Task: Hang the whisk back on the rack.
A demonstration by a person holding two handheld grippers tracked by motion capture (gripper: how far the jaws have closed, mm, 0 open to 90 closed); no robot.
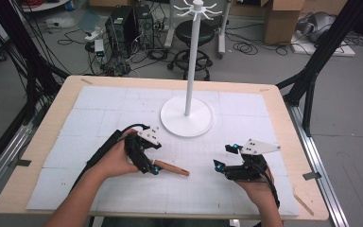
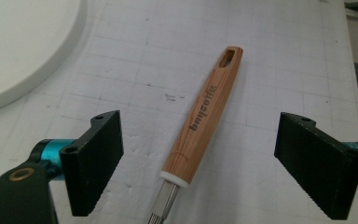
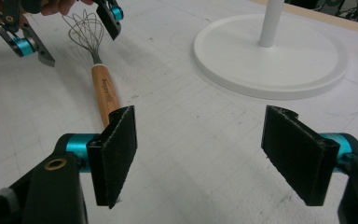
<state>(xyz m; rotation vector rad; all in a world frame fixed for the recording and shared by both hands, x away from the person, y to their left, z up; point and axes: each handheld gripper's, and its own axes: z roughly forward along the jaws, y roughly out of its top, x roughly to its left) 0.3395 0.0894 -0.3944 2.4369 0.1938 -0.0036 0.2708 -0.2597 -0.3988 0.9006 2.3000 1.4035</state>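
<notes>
On the white mat of the bench [image 1: 99, 123], near its front edge, lies a whisk [image 2: 205, 116]. Your left gripper [image 2: 198, 163] has jaws apart around its wooden handle; I think you should lower and close there, while the right gripper [image 3: 198, 156] waits with jaws apart too

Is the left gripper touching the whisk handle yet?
Apart. In the left gripper view, the left gripper has its jaws wide open, with bare mat showing on both sides of the whisk handle.

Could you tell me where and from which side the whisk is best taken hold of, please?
Probably by the wooden handle of the whisk, from above. It lies flat on the table, straight and slim, and the left gripper already has its open jaws either side of it. The wire loops look springy and poor to pinch.
</notes>
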